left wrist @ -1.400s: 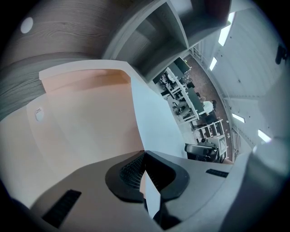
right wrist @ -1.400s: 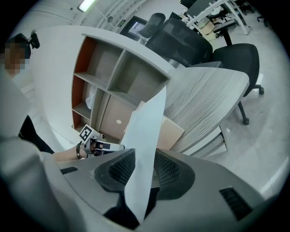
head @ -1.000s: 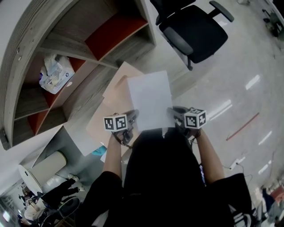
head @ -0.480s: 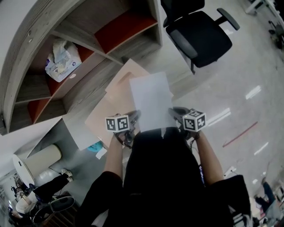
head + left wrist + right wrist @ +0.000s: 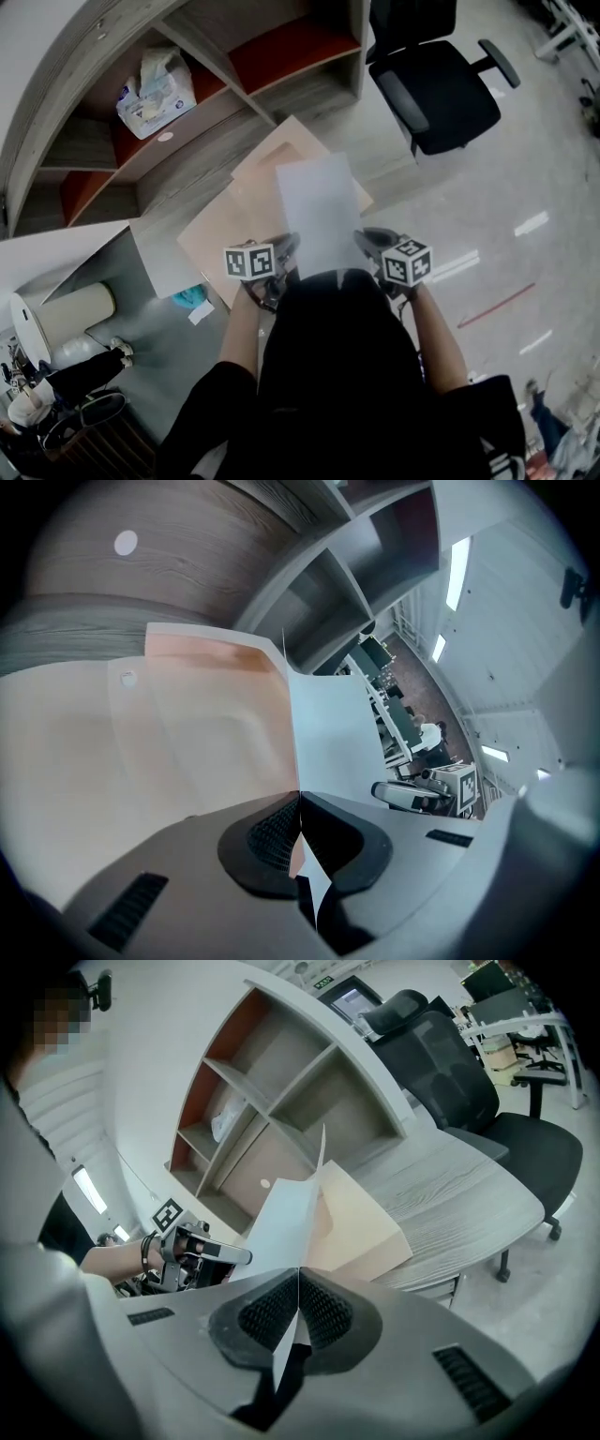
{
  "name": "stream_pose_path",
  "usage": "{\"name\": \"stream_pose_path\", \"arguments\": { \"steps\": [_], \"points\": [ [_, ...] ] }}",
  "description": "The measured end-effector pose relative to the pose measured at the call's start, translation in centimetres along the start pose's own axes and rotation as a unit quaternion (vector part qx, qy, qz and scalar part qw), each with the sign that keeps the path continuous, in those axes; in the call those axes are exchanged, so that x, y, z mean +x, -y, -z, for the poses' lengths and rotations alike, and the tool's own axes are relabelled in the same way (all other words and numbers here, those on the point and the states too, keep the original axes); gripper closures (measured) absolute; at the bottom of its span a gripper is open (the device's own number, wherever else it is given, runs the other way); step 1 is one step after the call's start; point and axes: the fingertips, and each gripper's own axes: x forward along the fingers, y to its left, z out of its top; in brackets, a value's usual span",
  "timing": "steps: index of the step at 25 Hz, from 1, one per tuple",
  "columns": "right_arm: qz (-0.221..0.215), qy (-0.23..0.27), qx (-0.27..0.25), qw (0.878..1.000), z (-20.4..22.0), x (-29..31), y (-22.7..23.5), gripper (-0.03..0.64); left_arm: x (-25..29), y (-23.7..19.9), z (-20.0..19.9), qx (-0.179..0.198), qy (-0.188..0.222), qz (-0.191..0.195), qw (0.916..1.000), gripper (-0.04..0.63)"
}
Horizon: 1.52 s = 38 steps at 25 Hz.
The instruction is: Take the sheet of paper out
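Note:
A white sheet of paper stands up from a tan envelope over the grey desk. My left gripper is shut on the envelope's near edge, just left of the sheet. In the left gripper view the envelope spreads left of the shut jaws and the sheet rises to the right. My right gripper is shut on the sheet's lower right edge. In the right gripper view the sheet runs into the closed pads, with the envelope behind it.
A curved grey wooden desk lies under the envelope, with an open shelf unit behind it holding a tissue pack. A black office chair stands at the upper right. A white cylindrical bin sits at the lower left.
Both grippers stay clamped with sheet and envelope in much the same place in view. The right gripper's marker cube has rolled a little. The view has swung, so shelf and chair have shifted right.

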Motion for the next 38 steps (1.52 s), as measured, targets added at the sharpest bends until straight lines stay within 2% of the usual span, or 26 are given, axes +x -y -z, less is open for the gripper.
{"name": "stream_pose_path", "arguments": {
  "steps": [7,12,16,22,29,35,38],
  "points": [
    [-0.005,0.002,-0.033,0.999,-0.3,0.4,-1.8,0.598,-1.5,0.3,1.1,-0.007,0.022,-0.004,0.9997,0.549],
    [-0.001,0.007,-0.048,0.999,-0.4,0.6,-2.9,0.598,-2.4,0.0,1.4,0.001,0.043,-0.035,0.9984,0.549],
    [0.009,0.015,-0.081,0.997,-1.2,0.7,-4.1,0.598,-3.4,0.3,1.3,0.01,0.067,-0.057,0.996,0.549],
    [0.016,0.04,-0.132,0.99,-2.8,-0.2,-6.2,0.598,-5.0,0.7,1.4,0.028,0.113,-0.102,0.988,0.549],
    [0.014,0.064,-0.177,0.982,-4.0,-1.8,-8.3,0.598,-7.2,3.0,1.2,0.03,0.18,-0.117,0.9762,0.549],
    [0.017,0.069,-0.228,0.971,-3.6,-2.9,-10.4,0.598,-8.3,4.9,2.4,0.032,0.204,-0.129,0.97,0.549],
    [0.016,0.072,-0.233,0.97,-3.2,-3.0,-11.0,0.598,-9.0,5.1,3.0,0.031,0.207,-0.132,0.9689,0.549]
  ]
}}
